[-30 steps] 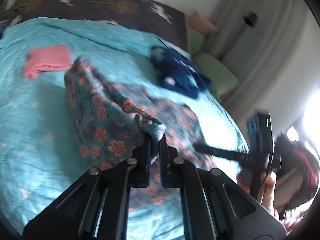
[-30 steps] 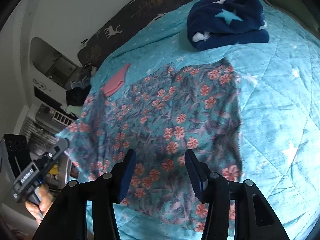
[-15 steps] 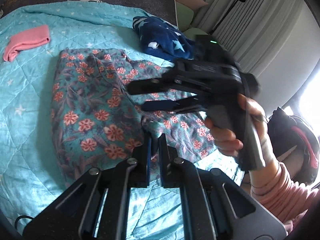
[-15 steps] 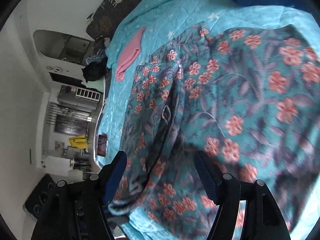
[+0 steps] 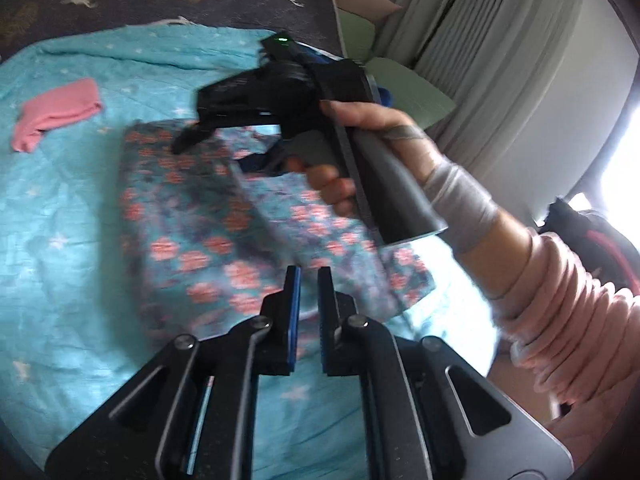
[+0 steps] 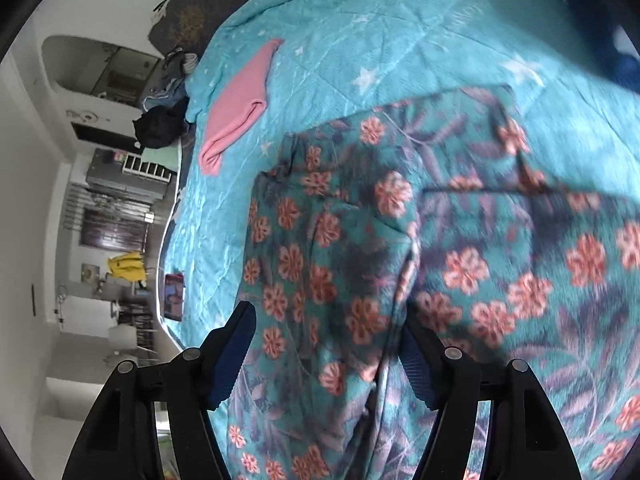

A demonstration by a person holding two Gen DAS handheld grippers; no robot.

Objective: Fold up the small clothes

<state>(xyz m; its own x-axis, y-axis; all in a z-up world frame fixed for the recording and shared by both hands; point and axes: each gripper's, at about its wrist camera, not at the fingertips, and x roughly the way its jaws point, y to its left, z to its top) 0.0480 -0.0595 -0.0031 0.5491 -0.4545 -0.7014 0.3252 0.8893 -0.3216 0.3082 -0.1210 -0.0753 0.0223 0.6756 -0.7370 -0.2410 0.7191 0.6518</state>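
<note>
Two grippers over bed point(image 5: 52, 208): left gripper point(image 5: 309, 280) fingers just parted slightly, nothing between; right gripper point(image 6: 326, 354) fingers spread wide above floral garment point(image 6: 460, 260), spread flat on quilt.

Floral garment point(image 5: 208, 216) lies on quilt point(image 5: 60, 208), folded cloth point(image 5: 56, 112) far-left.

I saw soft, matt printed cloth in the floral garment point(image 6: 460, 264) lying under my right hand-held gripper point(image 6: 324, 354), its weave faintly fuzzy. Beneath it the quilted bedspread point(image 5: 60, 208) looked like thin crinkled cotton with a slight sheen. The pink cloth point(image 5: 56, 114) well beyond the left hand-held gripper point(image 5: 308, 276) seemed a smooth knit. The gripper frames were matt black plastic with small bright metal pins, the pads ribbed blue rubber. The sleeve point(image 5: 560, 304) looked plush and ribbed.
</note>
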